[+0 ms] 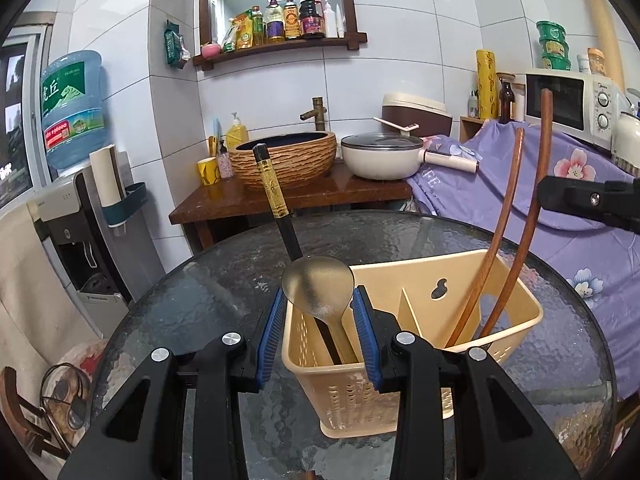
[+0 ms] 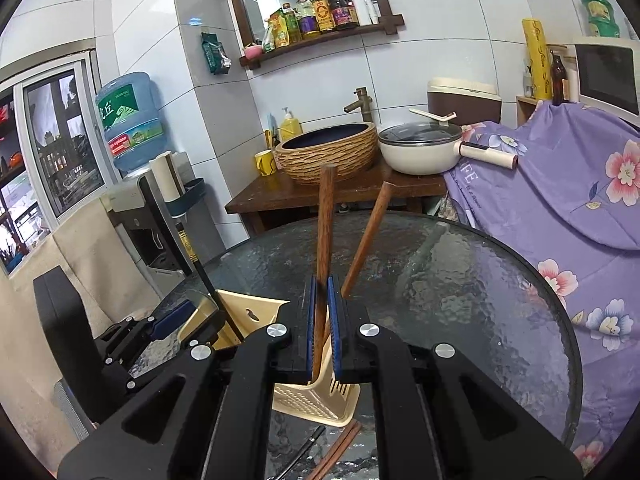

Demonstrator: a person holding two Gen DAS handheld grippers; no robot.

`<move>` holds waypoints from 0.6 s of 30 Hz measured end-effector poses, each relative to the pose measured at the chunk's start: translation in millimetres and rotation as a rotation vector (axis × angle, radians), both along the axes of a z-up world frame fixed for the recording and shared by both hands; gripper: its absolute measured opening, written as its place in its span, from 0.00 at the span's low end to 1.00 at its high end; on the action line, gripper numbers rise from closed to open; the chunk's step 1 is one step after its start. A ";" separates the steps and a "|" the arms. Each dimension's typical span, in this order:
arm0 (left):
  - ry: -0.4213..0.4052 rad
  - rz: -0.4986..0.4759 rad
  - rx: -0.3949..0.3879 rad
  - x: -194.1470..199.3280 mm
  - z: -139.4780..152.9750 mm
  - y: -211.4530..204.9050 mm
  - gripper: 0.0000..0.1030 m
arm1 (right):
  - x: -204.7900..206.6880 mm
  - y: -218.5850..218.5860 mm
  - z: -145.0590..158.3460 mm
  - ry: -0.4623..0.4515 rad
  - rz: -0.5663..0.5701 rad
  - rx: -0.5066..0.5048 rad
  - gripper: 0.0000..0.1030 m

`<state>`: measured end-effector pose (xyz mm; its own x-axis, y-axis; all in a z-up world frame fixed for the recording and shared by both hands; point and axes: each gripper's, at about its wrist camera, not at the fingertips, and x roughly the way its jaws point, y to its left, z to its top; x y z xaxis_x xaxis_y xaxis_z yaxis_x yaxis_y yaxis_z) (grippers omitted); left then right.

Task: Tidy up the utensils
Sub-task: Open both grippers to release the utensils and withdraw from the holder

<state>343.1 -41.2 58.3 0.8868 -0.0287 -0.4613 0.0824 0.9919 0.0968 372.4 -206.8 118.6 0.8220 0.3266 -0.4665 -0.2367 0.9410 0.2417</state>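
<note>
Home kitchen, basin sink (image 1: 286,160), microwave (image 1: 568,104), oil bottles (image 1: 292,20), water dispenser (image 1: 76,216)

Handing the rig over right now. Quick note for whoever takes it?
Left gripper: pads astride the gold spoon, which stands in the left compartment of the beige caddy; contact unclear.
Right gripper: shut on one brown chopstick; its mate leans free beside it.
Done: spoon and chopsticks are in the caddy.
Left: release both; more chopsticks lie on the glass table.

left wrist: close above the utensil basket (image 1: 404,320), facing the sink (image 1: 286,160) | right wrist: close above the basket's right side | shared: basket, sink
</note>
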 end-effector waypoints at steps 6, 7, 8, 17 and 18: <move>-0.009 -0.015 -0.020 -9.9 4.9 3.5 0.57 | -5.1 -5.6 -3.4 -0.003 -0.010 0.009 0.34; -0.025 -0.015 -0.025 -16.0 6.6 5.2 0.61 | -9.4 -8.3 -3.0 -0.016 -0.017 0.018 0.41; -0.034 -0.017 -0.029 -20.7 7.9 6.6 0.62 | -14.0 -10.6 -2.7 -0.026 -0.024 0.020 0.41; 0.006 -0.001 -0.098 -79.6 -12.1 32.4 0.80 | -56.4 -17.8 -43.5 0.069 -0.009 -0.055 0.41; 0.022 0.002 -0.092 -84.3 -17.7 34.4 0.80 | -60.8 -16.6 -56.0 0.102 0.000 -0.068 0.41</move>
